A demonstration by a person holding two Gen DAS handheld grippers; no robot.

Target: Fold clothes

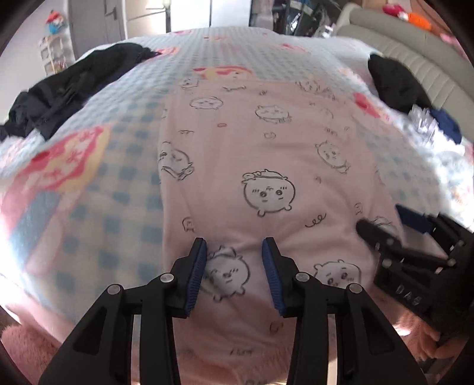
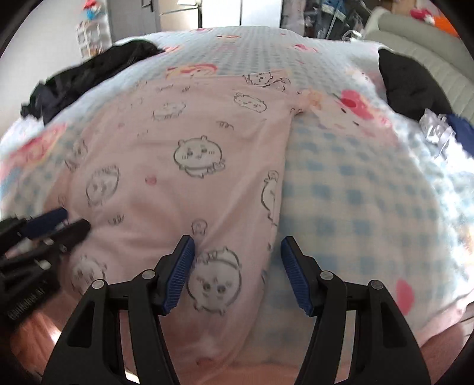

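Pink garment [image 1: 260,165] lies flat on checked bedspread [image 1: 118,165]; both grippers' jaws gape, empty, above its near edge.

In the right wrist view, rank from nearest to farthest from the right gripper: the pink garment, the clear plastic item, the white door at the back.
1. Pink garment: directly under the right gripper, its right edge between the open jaws.
2. Clear plastic item: far right on the bedspread, beside a dark blue cloth.
3. White door: beyond the bed's far end, top centre.
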